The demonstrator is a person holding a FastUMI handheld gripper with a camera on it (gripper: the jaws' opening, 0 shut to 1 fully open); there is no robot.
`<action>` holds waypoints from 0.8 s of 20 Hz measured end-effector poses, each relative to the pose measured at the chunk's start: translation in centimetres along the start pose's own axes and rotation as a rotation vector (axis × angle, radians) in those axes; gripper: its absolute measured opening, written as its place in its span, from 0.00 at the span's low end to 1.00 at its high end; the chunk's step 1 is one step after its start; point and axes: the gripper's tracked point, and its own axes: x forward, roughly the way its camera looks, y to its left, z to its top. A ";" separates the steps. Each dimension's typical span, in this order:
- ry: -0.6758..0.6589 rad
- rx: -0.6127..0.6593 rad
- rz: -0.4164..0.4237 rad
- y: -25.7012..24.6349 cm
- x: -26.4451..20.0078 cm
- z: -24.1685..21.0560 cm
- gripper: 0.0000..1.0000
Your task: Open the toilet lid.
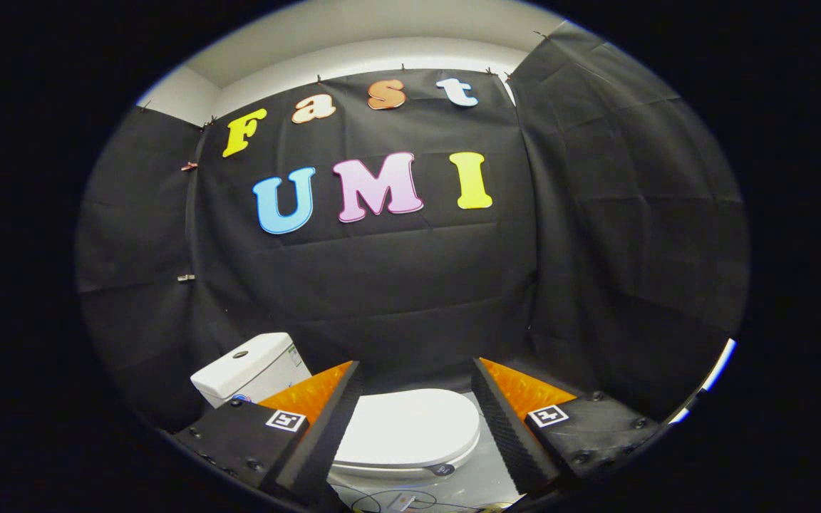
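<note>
The smooth white oval plastic toilet lid (410, 426) lies flat and closed over the bowl, so the task is not yet begun in any visible way: nothing has been lifted, and the whole job of reaching the lid's front lip, getting under it and swinging it back remains. The gripper (416, 420), with black ribbed pads backed in orange, has its fingers set wide apart and holds nothing; the lid sits beyond and below them, showing through the gap between the two. The white ceramic cistern (250, 369) with a dark round flush button stands behind the lid and off toward the left finger, and it is the surface the lid would most likely come to rest against. The lid's rounded front edge faces the gripper and looks free, with pale floor (478, 477) just before it and a few thin cables (375, 499) lying there. Above the lid the space up to the black cloth wall (410, 299) appears open, leaving room for the swing.
</note>
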 end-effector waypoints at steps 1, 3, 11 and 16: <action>0.014 0.014 -0.004 -0.6 0.5 -0.7 0.97; 0.045 0.050 -0.011 -1.8 1.5 -2.2 0.97; 0.178 0.245 -0.051 -6.6 5.7 -10.3 0.97; 0.268 0.327 -0.079 -7.9 7.5 -15.5 0.96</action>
